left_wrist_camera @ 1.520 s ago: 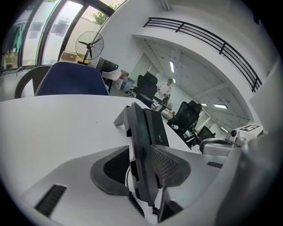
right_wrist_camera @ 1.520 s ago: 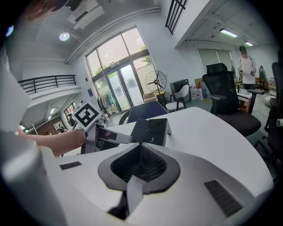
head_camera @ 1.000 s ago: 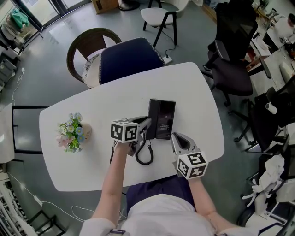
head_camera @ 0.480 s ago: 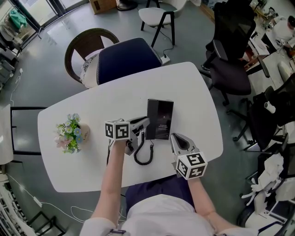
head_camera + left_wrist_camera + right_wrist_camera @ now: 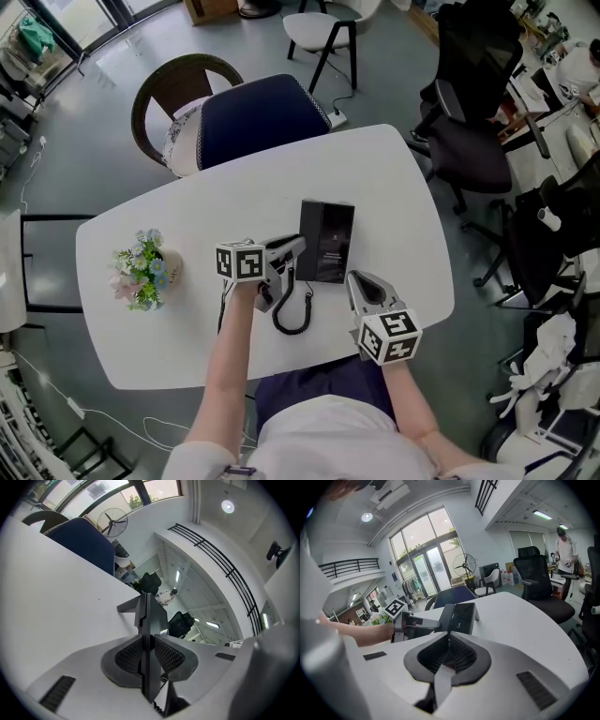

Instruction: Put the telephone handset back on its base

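Note:
The black telephone base (image 5: 328,239) lies at the middle of the white table (image 5: 394,178). My left gripper (image 5: 294,251) holds the black handset (image 5: 304,266) on edge against the base's left side. In the left gripper view both pads press on the handset (image 5: 150,616), and the left gripper's (image 5: 149,652) jaws are opening slightly. The coiled cord (image 5: 292,315) loops toward me on the table. My right gripper (image 5: 355,279) rests shut and empty by the base's near right corner. The right gripper view shows the right gripper (image 5: 449,652) shut, with the base (image 5: 460,616) ahead.
A small pot of flowers (image 5: 142,269) stands at the table's left. A blue chair (image 5: 258,117) is pushed in at the far side, and black office chairs (image 5: 473,141) stand to the right, off the table.
My left hand has shifted slightly to the left with the handset still in its jaws beside the base. The right gripper has stayed put.

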Motion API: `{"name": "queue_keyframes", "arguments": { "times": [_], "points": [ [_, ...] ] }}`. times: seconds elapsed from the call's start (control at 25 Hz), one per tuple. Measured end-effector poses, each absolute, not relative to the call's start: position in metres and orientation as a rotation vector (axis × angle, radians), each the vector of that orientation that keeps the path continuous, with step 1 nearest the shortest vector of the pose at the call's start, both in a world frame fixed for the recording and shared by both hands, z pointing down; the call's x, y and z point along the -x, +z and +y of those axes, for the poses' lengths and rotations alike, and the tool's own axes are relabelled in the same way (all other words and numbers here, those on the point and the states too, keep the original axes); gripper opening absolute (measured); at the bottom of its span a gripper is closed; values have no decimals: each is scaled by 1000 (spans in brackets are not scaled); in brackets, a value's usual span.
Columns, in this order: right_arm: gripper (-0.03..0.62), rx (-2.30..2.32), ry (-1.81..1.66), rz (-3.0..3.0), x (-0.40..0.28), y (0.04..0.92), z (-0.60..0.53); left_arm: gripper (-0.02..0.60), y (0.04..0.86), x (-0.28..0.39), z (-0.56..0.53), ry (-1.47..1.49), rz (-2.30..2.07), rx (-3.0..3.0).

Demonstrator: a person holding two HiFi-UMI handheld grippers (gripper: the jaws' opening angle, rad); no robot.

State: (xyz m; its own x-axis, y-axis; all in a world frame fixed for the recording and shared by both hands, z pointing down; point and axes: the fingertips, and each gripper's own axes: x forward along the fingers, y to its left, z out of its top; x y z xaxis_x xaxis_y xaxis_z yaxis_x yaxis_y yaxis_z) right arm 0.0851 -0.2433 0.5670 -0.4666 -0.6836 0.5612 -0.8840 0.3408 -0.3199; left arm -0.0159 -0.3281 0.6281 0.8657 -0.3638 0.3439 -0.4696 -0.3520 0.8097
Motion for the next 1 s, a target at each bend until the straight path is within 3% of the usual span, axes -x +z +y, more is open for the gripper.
{"name": "queue_keyframes", "arguments": {
  "times": [0.56, 0.72, 1.0],
  "points": [
    [35, -1400, 836, -2293, -83, 562, -242, 120, 630, 20, -330, 240, -725, -2039],
    [35, -1415, 820, -2294, -85, 558, -240, 187, 622, 18, -325, 277, -746, -2064],
    [35, -1454, 782, -2300, -89, 549, -238, 204, 604, 22, -301, 373, -782, -2143]
  ]
}}
